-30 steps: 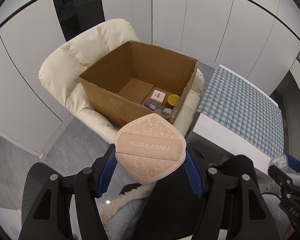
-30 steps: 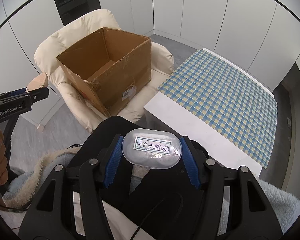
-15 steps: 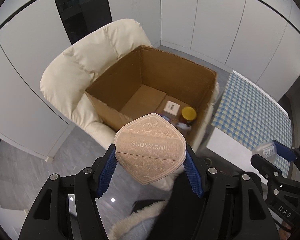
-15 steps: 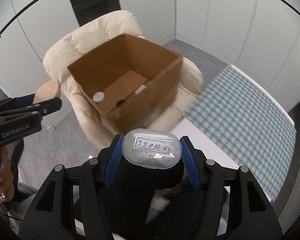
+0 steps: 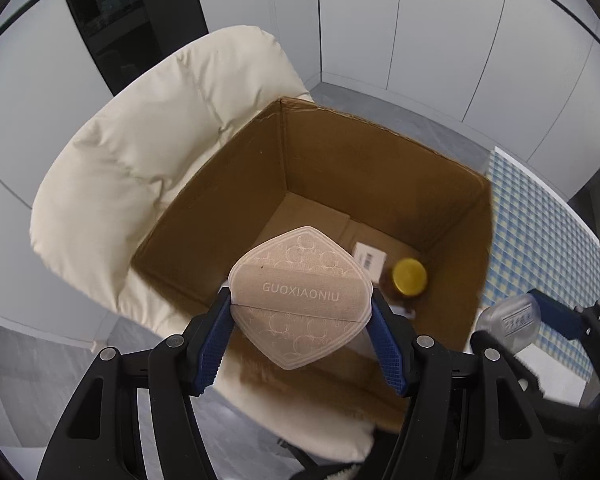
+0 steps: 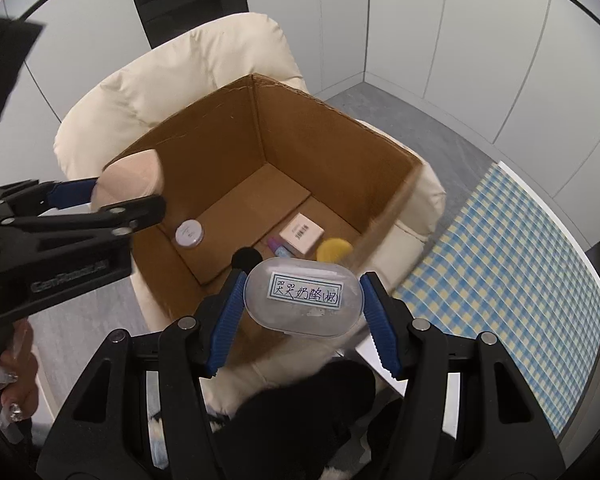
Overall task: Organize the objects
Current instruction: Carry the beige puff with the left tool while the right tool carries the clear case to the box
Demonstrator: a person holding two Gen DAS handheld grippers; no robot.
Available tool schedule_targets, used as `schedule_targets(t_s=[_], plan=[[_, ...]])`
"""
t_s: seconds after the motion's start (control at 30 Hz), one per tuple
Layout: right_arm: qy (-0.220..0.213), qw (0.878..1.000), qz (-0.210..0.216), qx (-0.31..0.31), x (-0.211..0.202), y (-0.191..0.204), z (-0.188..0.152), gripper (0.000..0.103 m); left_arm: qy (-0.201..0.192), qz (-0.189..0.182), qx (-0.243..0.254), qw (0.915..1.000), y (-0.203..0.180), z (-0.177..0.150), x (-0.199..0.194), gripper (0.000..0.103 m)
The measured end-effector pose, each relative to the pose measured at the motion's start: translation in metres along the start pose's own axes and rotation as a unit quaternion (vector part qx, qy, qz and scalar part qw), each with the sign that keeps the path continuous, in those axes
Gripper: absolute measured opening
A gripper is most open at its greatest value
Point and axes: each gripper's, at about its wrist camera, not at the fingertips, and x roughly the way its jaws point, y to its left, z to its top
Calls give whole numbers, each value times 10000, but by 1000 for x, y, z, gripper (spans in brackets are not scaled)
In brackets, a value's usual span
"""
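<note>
My left gripper (image 5: 300, 312) is shut on a pink "GUOXIAONIU" compact case (image 5: 299, 296), held above the near rim of an open cardboard box (image 5: 324, 152). My right gripper (image 6: 302, 300) is shut on a clear oval plastic case (image 6: 304, 298) with a handwritten label, held over the box's (image 6: 204, 148) near right corner. The box holds a yellow-lidded jar (image 5: 409, 277), a small white carton (image 6: 302, 233), a round white jar (image 6: 189, 233) and a small bottle (image 6: 278, 246). The left gripper (image 6: 112, 196) with the pink case (image 6: 132, 178) shows in the right wrist view.
The box rests on a cream padded armchair (image 5: 140, 168). A table with a blue and yellow checked cloth (image 6: 512, 264) stands to the right. White cabinet walls (image 5: 420, 20) and a dark panel (image 5: 132, 12) lie behind. Grey floor (image 5: 40, 364) is on the left.
Both grippers have moved forward and closer to the box, so they now hover over its near rim with their items still held. The box interior fills more of both views.
</note>
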Motion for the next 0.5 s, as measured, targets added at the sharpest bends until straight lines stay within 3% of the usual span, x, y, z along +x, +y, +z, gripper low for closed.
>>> schedule_targets(t_s=[0.2,0.5], plan=[[62,9999,48,-94,35,12,25,61,10,-71,-67,10000,6,21,24,65],[140,9998,61,-105,64,14,41,61,253,-22,-168,9995,20,19,53,65]])
